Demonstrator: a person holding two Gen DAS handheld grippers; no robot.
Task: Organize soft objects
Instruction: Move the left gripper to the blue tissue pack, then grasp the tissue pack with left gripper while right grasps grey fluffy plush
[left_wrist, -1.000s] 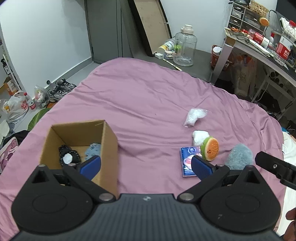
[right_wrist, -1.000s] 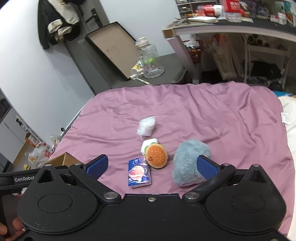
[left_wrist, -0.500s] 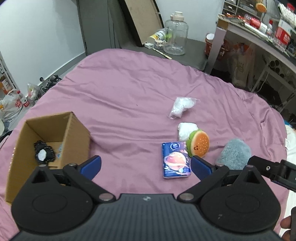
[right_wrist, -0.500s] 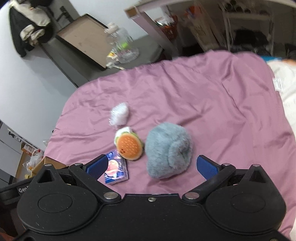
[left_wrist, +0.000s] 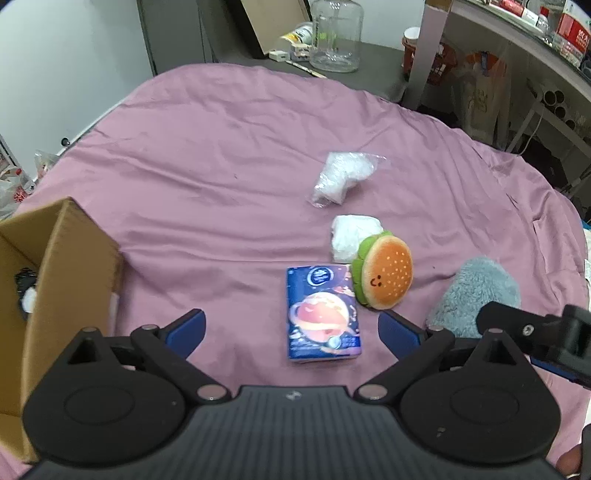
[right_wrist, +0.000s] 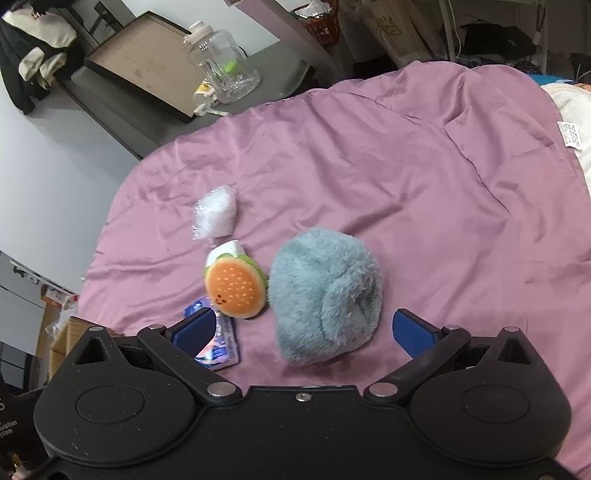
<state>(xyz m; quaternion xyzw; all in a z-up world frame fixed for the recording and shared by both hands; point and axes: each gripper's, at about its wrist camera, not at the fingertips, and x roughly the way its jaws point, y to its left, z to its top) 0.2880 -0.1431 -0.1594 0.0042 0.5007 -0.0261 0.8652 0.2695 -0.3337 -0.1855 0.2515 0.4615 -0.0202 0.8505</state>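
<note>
1. A bed (left_wrist: 236, 155) under a mauve sheet fills the room's middle.
2. White walls (left_wrist: 74, 55) meet a grey floor (left_wrist: 376, 62).
3. A cluttered desk (left_wrist: 517, 40) stands beyond the bed.
4. A dark jacket (right_wrist: 37, 48) hangs on the wall.

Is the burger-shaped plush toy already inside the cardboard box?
No, the burger-shaped plush toy lies on the purple bedsheet, apart from the cardboard box.

box (left_wrist: 55, 280) left, tissue pack (left_wrist: 321, 314) beside burger plush (left_wrist: 384, 273)

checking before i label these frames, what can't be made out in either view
- Brown cardboard box, left wrist view: cut off by the left edge; its contents mostly hidden by its wall.
- Blue tissue pack, right wrist view: largely hidden behind the right gripper finger.
- Fluffy grey-blue plush, left wrist view: lower part hidden by gripper hardware.
- Desk clutter, both views: too small.
</note>
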